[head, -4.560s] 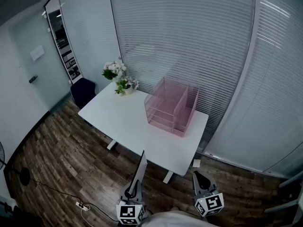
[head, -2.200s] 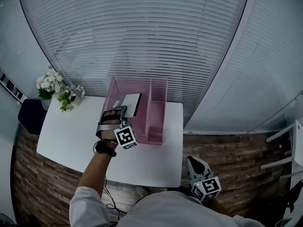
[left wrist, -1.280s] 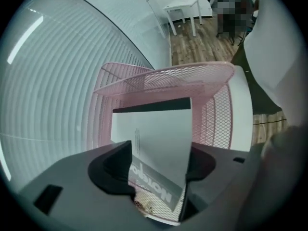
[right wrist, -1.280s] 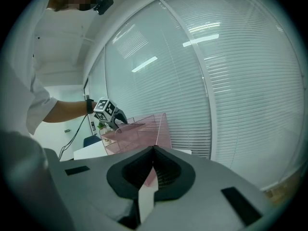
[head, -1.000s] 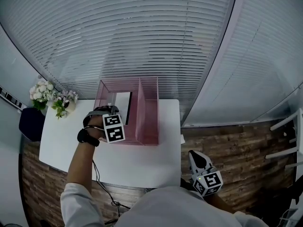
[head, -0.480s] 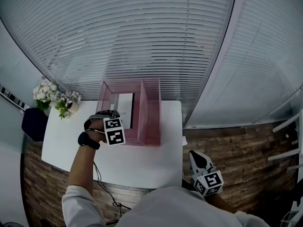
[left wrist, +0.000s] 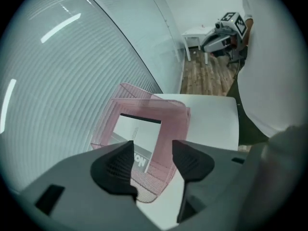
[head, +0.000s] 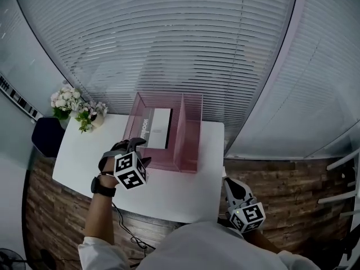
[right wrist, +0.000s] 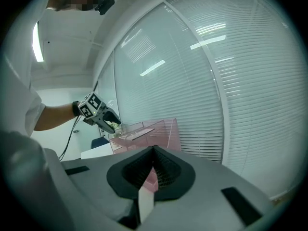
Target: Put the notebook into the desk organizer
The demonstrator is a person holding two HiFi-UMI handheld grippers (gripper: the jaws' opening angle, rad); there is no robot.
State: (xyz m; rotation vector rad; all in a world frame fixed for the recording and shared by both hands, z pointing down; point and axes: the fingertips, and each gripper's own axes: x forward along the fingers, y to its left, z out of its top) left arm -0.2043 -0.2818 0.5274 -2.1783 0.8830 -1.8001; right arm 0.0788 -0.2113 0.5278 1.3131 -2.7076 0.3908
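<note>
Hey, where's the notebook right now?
In the head view the notebook sits in the left compartment of the pink desk organizer, at the far edge of the white table, with the flowers to its left.

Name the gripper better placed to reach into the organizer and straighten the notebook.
Left, I'd judge. The left gripper hovers over the table in front of the desk organizer, aimed at the notebook in its left compartment, jaws closing on nothing. The right gripper hangs shut, off the table's near edge.

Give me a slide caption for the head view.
Notebook rests in the pink desk organizer; left gripper near it, empty jaws closing.
</note>
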